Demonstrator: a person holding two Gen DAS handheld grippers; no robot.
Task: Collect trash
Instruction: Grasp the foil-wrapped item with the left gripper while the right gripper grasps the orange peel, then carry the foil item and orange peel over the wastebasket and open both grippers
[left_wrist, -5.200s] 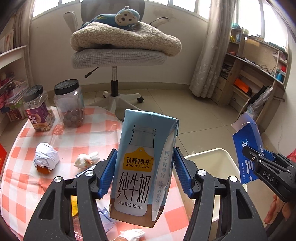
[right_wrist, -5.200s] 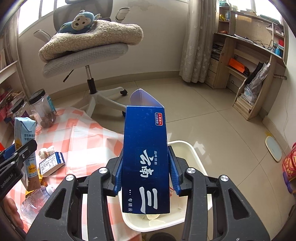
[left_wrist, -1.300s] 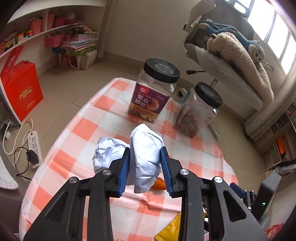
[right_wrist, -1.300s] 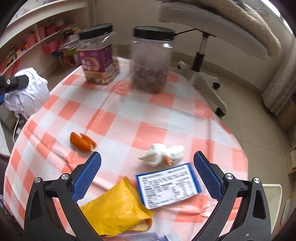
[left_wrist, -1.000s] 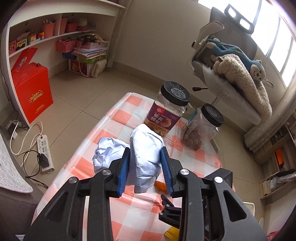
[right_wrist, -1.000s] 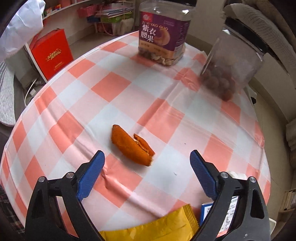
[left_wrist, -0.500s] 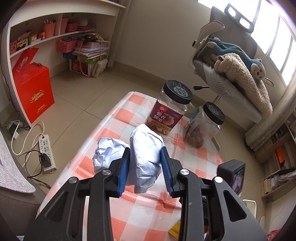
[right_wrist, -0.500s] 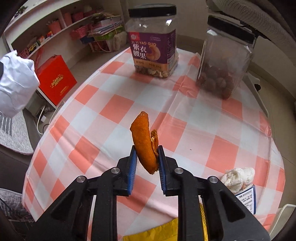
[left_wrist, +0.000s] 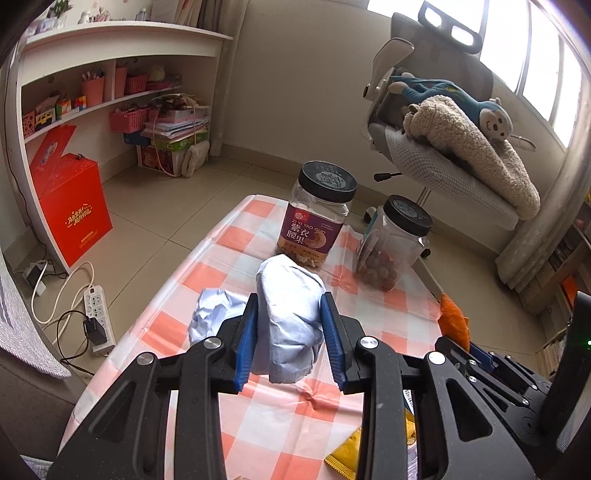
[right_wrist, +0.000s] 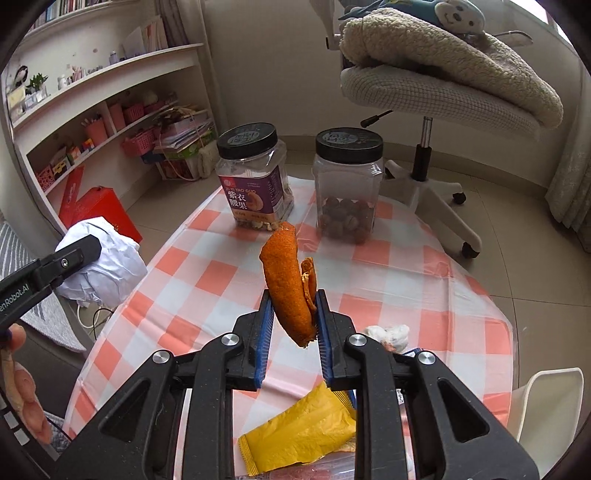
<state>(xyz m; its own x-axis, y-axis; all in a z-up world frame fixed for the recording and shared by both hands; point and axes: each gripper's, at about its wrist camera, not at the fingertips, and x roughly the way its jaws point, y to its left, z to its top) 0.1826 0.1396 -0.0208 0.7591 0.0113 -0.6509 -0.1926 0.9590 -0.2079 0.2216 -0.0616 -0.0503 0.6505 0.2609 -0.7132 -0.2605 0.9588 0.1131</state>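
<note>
Item: orange peel (right_wrist: 290, 280), curled, bright orange, rough-skinned; we hold it upright above the middle of the checked table (right_wrist: 424, 295), clamped in our right hand-held gripper (right_wrist: 293, 328). Item: crumpled white paper ball (left_wrist: 290, 321), pinched in our left hand-held gripper (left_wrist: 290, 341), raised over the table's left edge, tilted downward.

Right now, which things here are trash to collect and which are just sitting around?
Trash: crumpled white paper in the left gripper, orange peel in the right gripper, yellow wrapper, tissue wad.
Just there: cashew jar, nut jar, office chair.
</note>
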